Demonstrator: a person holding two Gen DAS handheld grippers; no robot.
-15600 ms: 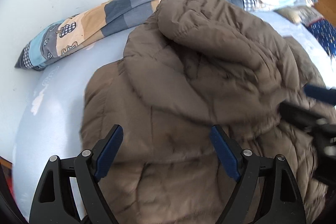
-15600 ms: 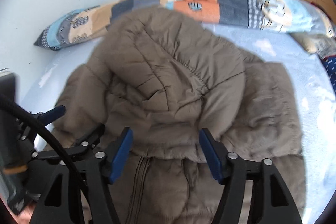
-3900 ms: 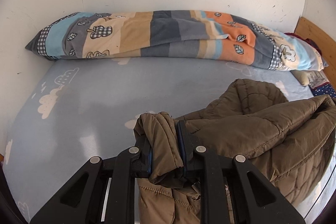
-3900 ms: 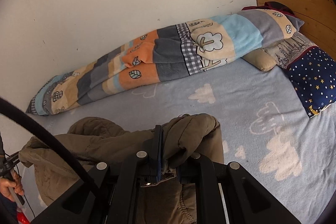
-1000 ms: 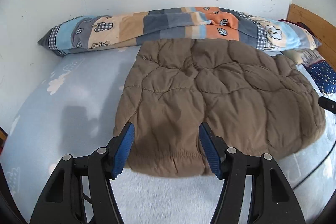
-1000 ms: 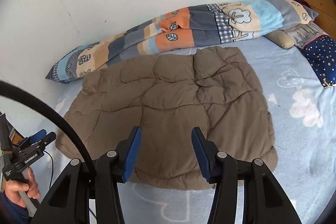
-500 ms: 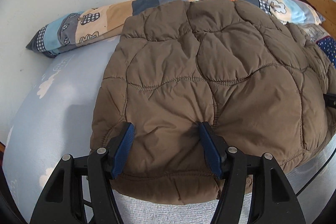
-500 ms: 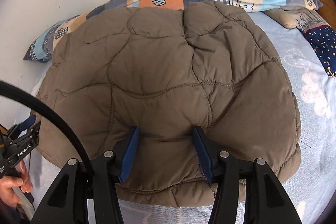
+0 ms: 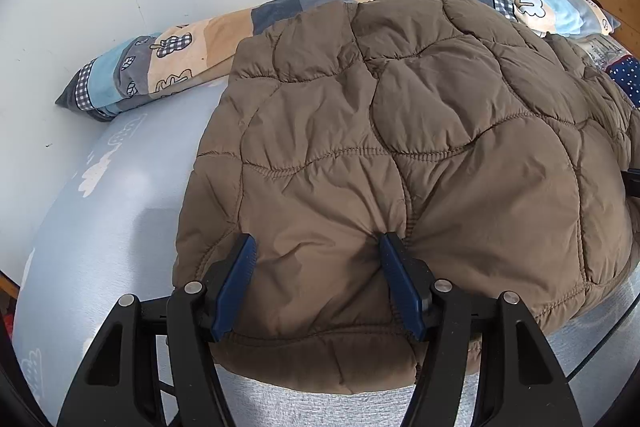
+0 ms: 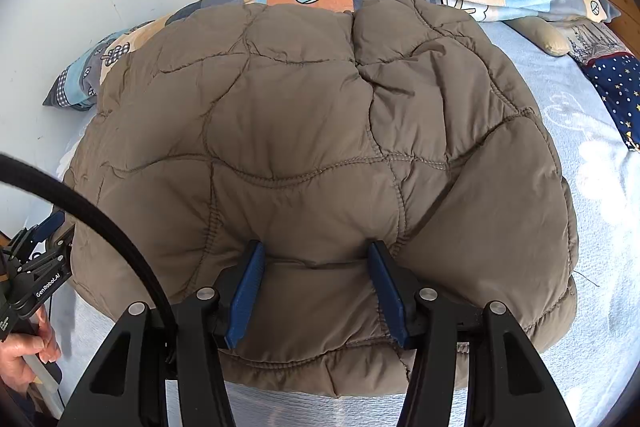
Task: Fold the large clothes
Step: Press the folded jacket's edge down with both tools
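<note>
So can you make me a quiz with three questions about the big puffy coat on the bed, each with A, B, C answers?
1. Where does the brown coat lie?
A. on the blue cloud sheet
B. on the floor
C. on a chair

2. What colour are the pads on the fingers?
A. red
B. blue
C. yellow

3. How does the right gripper stand on the coat?
A. fingers apart, tips pressed into the fabric
B. clamped shut on a sleeve
C. far above the coat

Answers:
1. A, the sheet shows on both sides of the coat.
2. B, each black finger carries a blue strip.
3. A, a wide stretch of coat shows between the two fingers, and the fabric dents at the tips.
</note>
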